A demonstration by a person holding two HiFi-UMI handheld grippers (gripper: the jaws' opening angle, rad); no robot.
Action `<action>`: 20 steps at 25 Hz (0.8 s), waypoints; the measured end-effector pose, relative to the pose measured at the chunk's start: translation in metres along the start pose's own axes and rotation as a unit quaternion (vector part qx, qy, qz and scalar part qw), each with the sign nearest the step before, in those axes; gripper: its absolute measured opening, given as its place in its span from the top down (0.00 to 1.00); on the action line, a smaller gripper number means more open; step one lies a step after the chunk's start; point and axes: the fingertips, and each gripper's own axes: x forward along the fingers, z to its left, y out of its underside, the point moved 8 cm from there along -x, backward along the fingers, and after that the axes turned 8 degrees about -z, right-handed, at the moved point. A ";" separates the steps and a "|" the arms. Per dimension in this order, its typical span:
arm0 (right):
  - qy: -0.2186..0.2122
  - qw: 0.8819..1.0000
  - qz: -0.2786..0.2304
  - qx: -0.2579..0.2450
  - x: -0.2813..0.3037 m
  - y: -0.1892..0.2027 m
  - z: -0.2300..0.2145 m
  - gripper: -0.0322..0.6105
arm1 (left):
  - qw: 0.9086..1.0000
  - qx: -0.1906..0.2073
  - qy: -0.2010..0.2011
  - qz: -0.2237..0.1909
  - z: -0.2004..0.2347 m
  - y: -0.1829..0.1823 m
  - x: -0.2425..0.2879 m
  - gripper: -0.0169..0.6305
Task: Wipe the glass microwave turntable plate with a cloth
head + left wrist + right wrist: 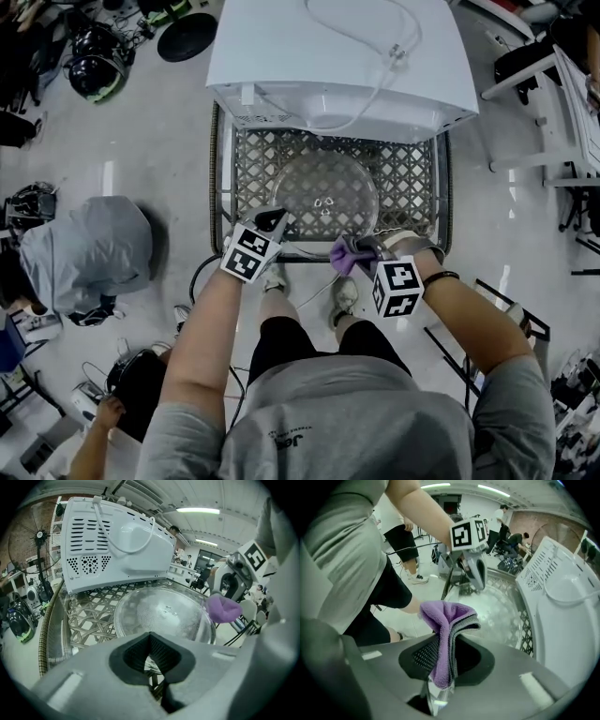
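Observation:
The clear glass turntable plate [323, 187] [161, 613] [497, 616] lies flat on a wicker lattice table [417, 173] in front of a white microwave [337, 56]. My left gripper [274, 221] [151, 660] is at the plate's near-left rim, and its jaws look shut on that rim. My right gripper [361, 251] [440, 667] hovers at the table's near-right edge, shut on a folded purple cloth [345, 255] [224, 609] [443, 620] with a grey inner layer. The cloth stands up out of the jaws, just off the plate's near-right rim.
The microwave [117, 541] [562, 611] stands close behind the plate with its vented back and looped cord towards me. A person in a grey top [89, 244] crouches on the floor to the left. A helmet [94, 61], cables and chairs lie around the table.

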 end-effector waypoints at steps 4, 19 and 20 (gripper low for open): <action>0.004 0.999 -0.039 -0.027 0.027 -0.051 0.009 0.81 | 1.000 -0.001 0.001 0.001 0.000 0.001 0.001 0.98; -0.001 1.000 -0.012 -0.011 0.045 -0.045 0.016 0.81 | 1.000 0.007 0.009 -0.001 0.001 0.002 0.002 0.98; 0.000 1.000 -0.006 -0.006 0.041 -0.037 0.016 0.81 | 1.000 0.007 0.010 -0.001 0.001 0.002 0.002 0.98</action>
